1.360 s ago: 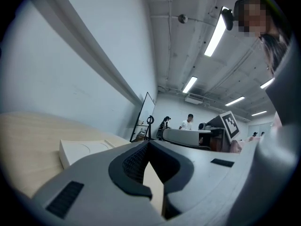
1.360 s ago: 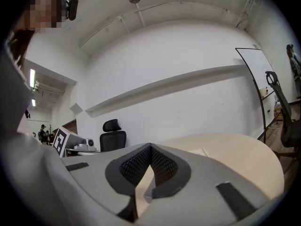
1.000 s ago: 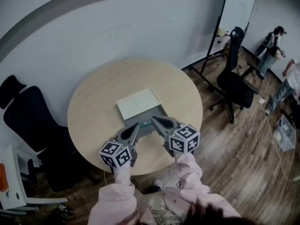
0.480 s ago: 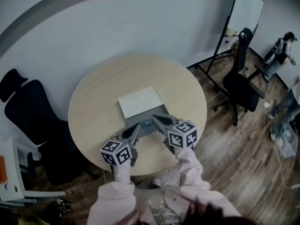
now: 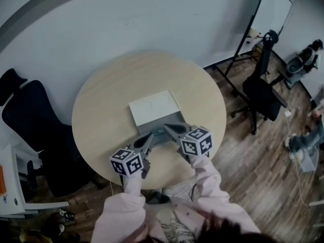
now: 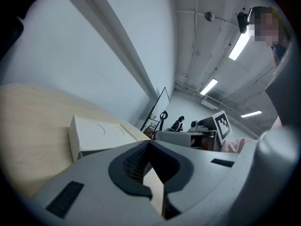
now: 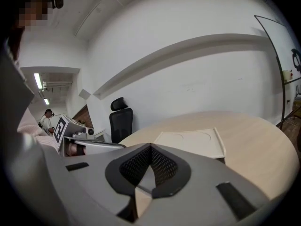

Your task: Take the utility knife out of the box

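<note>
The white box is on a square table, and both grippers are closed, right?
Not quite. The table is round, not square; the head view shows its curved edge. The white box does sit on it, and the left gripper and right gripper are both closed.

White flat box (image 5: 154, 107) lying mid round table (image 5: 101, 110).

Left gripper (image 5: 150, 136) and right gripper (image 5: 167, 128) sat side by side at the near edge of the box (image 5: 153, 105), tips converging. Both jaw pairs were closed, nothing between them.
</note>
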